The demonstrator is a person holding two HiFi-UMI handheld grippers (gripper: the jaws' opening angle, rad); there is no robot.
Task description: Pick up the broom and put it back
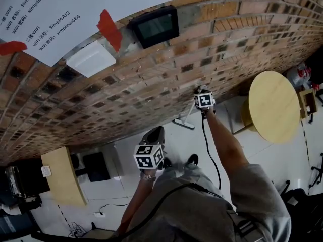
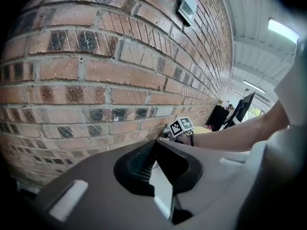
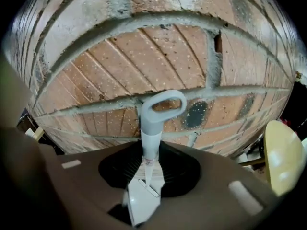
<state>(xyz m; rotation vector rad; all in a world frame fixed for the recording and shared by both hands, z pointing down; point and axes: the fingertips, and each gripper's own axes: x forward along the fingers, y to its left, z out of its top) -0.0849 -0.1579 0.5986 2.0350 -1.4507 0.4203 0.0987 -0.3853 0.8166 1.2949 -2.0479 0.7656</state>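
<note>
The broom stands almost upright against the brick wall (image 1: 151,79), with its head (image 1: 184,123) on the white floor. In the right gripper view its pale handle with a grey loop (image 3: 156,121) runs up between the jaws. My right gripper (image 3: 148,174) is shut on that handle just below the loop. From the head view the right gripper (image 1: 203,93) is close to the wall above the broom head. My left gripper (image 1: 155,133) hangs lower and to the left, away from the broom. Its jaws (image 2: 156,169) stand open with only floor showing between them.
A round yellow table (image 1: 274,106) stands to the right of the broom. A wooden board (image 1: 63,175) and dark boxes (image 1: 96,166) sit at the lower left. A small screen (image 1: 155,26) and taped papers hang on the wall. A black cable (image 1: 209,145) trails from my right gripper.
</note>
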